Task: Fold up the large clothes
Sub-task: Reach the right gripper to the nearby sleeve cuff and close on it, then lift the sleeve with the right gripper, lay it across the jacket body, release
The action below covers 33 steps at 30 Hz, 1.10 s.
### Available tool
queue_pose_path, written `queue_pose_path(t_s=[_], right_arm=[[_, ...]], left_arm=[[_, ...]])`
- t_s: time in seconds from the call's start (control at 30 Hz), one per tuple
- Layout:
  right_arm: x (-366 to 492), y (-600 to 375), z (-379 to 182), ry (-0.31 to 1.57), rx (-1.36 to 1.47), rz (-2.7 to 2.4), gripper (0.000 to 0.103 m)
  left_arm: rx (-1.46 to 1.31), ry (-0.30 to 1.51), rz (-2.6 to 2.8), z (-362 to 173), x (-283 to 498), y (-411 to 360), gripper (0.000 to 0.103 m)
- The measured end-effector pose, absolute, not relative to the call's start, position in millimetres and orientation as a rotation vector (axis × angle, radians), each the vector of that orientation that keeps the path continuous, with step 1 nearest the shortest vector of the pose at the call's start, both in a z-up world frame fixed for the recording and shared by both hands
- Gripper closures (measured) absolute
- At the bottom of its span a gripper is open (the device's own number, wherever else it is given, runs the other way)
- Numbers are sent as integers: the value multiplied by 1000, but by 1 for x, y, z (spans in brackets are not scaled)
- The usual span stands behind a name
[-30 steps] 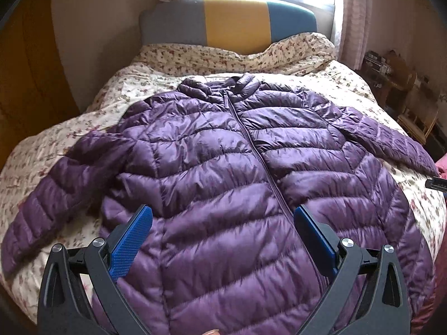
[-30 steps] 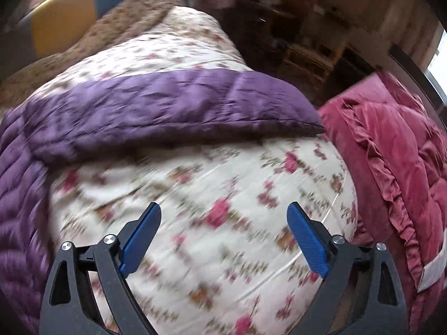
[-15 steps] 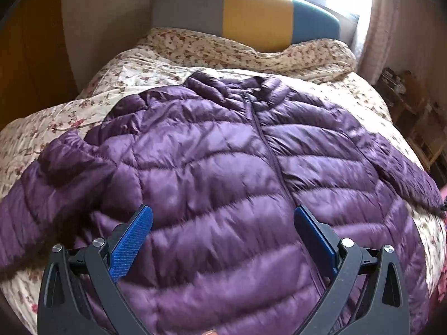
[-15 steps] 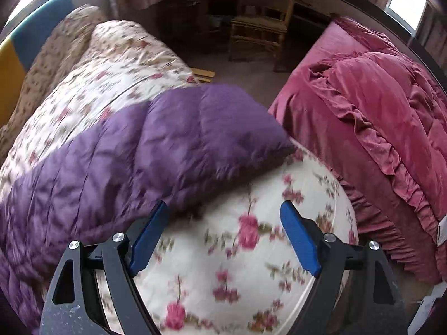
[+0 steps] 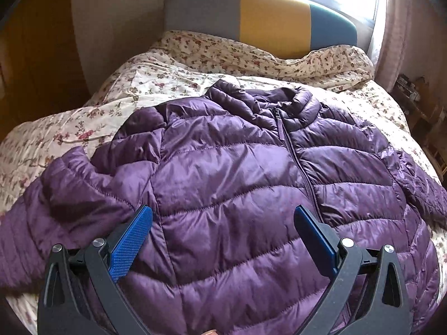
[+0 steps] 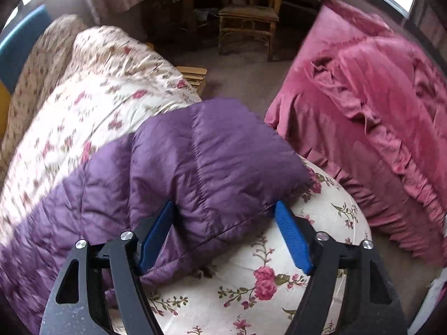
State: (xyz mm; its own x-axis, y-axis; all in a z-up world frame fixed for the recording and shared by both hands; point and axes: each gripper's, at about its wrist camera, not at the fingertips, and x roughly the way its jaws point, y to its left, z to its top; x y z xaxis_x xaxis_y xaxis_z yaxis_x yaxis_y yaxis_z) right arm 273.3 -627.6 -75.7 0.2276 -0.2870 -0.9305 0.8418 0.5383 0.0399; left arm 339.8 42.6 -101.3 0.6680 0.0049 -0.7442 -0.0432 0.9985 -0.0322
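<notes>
Purple quilted puffer jacket (image 5: 232, 184) lies front up and zipped on the cream floral bedspread (image 5: 156, 81), collar toward the grey, yellow and teal headboard (image 5: 259, 25), sleeves spread to either side. Above its lower front hangs the left gripper (image 5: 222, 237), its blue-padded fingers (image 5: 131, 240) wide apart and holding nothing. At the bed's edge, the right gripper (image 6: 226, 229) also stands spread, with the jacket's sleeve end (image 6: 206, 162) lying between its blue pads, not yet pinched. Beside the bed lies a crumpled pink velvet cover (image 6: 371, 106); a wicker chair (image 6: 248, 19) stands beyond.
</notes>
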Motion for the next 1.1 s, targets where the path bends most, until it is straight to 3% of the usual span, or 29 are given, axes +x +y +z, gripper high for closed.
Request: queue_pose_path(t_s=[0.4, 0.5, 0.57, 0.6, 0.67, 1.1], right_arm=[[274, -665, -87, 1113, 730, -869, 25], [280, -662, -83, 1106, 710, -803, 48], [285, -656, -78, 1098, 693, -753, 80], [287, -652, -75, 1096, 669, -755, 83], [294, -642, -69, 1097, 602, -763, 87], [332, -563, -30, 1043, 278, -657, 89]], left_arm=[[-41, 861, 40, -115, 346, 44, 3], [-48, 866, 40, -118, 347, 45, 3], [-50, 872, 41, -121, 347, 44, 3], [-51, 880, 41, -123, 347, 45, 3], [-51, 888, 40, -125, 347, 45, 3], [-36, 916, 46, -128, 348, 46, 3]])
